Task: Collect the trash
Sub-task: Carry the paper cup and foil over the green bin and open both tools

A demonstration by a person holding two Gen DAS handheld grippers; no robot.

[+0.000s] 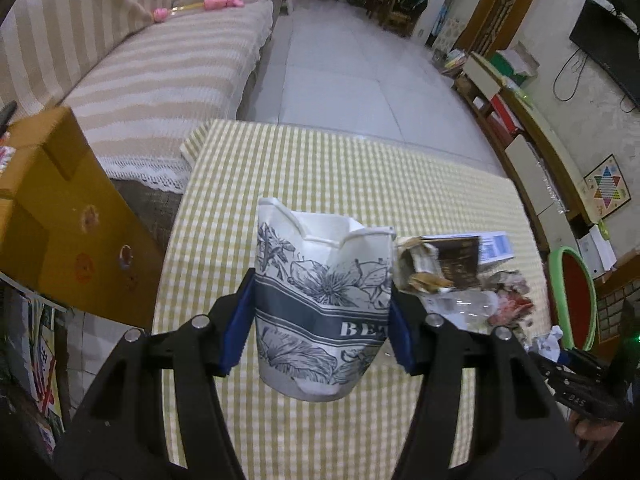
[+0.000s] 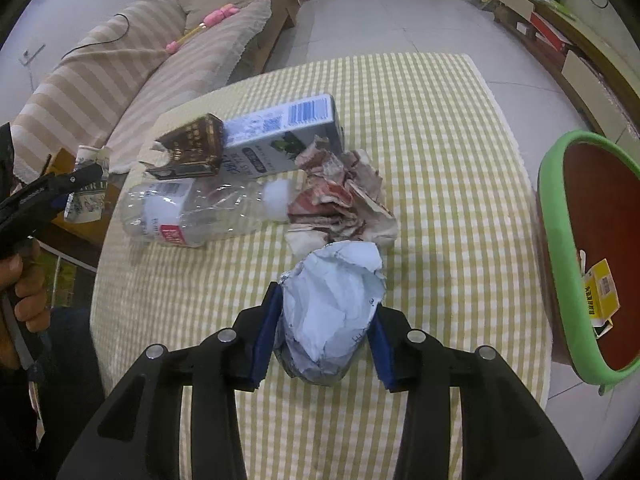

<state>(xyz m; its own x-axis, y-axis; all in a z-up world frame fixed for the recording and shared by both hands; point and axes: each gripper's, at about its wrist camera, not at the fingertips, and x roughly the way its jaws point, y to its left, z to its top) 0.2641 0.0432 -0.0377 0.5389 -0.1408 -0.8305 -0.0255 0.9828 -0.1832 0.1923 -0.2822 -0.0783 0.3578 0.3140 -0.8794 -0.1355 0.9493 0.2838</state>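
My left gripper [image 1: 320, 312] is shut on a crushed paper cup [image 1: 320, 300] with a grey floral print, held above the checked tablecloth [image 1: 320, 160]; the cup also shows in the right wrist view [image 2: 86, 196]. My right gripper [image 2: 322, 328] is shut on a crumpled pale blue paper wad [image 2: 336, 304], just above the cloth. On the table lie a clear plastic bottle [image 2: 200, 212], a brown carton [image 2: 192, 148], a blue-white milk carton [image 2: 280, 132] and a crumpled red-white wrapper [image 2: 344, 200]. A green-rimmed red bin [image 2: 592, 248] stands at the right, holding a yellow box [image 2: 600, 292].
A striped sofa [image 1: 160, 72] lies to the left behind the table. A cardboard box [image 1: 60, 216] stands at the table's left. A TV unit with shelves [image 1: 532, 128] runs along the right wall. Tiled floor [image 1: 340, 60] lies beyond the table.
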